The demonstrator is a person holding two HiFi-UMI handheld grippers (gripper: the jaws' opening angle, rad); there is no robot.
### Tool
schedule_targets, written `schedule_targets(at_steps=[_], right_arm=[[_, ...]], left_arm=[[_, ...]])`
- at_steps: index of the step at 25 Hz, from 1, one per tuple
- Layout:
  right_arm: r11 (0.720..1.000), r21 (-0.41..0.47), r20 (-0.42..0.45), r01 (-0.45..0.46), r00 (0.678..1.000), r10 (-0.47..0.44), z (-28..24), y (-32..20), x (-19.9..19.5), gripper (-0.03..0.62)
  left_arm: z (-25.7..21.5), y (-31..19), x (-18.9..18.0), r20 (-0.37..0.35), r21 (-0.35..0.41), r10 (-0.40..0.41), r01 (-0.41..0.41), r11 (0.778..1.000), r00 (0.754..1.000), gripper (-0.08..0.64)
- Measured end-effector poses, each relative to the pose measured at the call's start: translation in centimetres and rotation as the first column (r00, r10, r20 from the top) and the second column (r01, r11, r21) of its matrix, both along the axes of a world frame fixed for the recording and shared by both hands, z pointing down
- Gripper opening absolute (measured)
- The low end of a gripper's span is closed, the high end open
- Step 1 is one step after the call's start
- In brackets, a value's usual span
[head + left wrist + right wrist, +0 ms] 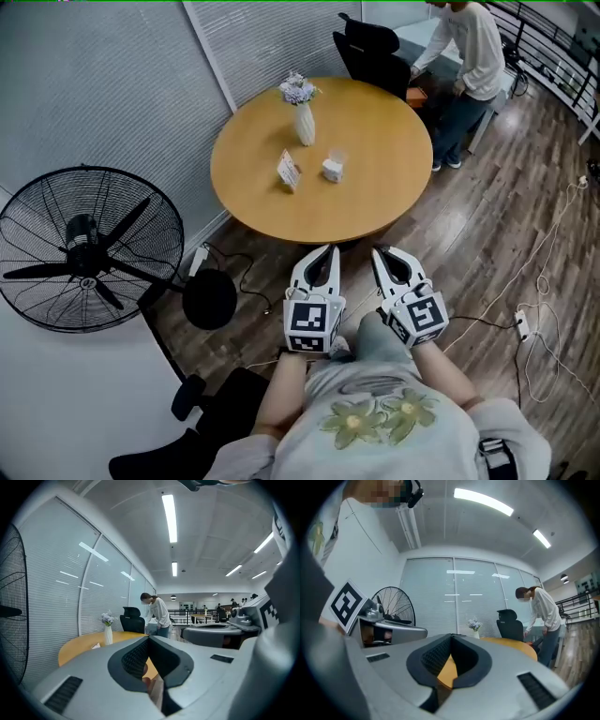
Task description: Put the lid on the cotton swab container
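Observation:
On the round wooden table point(375, 159) stands a small clear container point(333, 167) with white cotton swabs in its lower part. To its left a small flat white piece with red print point(289, 171) leans upright; whether it is the lid I cannot tell. My left gripper point(327, 249) and right gripper point(379, 251) hover side by side short of the table's near edge. Each is shut with nothing between its jaws. In the left gripper view the left gripper point(149, 637) points over the table point(79, 645). In the right gripper view the right gripper point(451, 635) does too.
A white vase with flowers point(302, 112) stands at the table's far left. A large black floor fan point(89, 248) and a black round base point(208, 298) are at the left. A black chair point(370, 42) and a person point(469, 56) are behind the table. Cables point(539, 281) lie on the floor.

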State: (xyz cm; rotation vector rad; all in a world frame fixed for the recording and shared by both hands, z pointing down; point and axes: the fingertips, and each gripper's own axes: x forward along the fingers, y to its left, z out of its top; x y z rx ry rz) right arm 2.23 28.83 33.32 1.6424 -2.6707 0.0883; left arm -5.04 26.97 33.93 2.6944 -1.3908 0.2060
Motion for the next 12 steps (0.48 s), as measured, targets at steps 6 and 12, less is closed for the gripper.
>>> schedule_targets(at_steps=[6, 12], right_arm=[[1.000, -0.025, -0.002, -0.014, 1.000, 0.014, 1.0, -2.1, 0.1, -0.002], [0.999, -0.050, -0.012, -0.001, 1.000, 0.000, 1.9, -6.5, 1.2, -0.002]], left_arm=[[1.6, -2.4, 0.3, -0.020, -0.049, 0.027, -0.028, 0.998, 0.999, 0.000], [2.8, -6.7, 1.3, -0.023, -0.081, 0.015, -0.016, 0.997, 1.000, 0.000]])
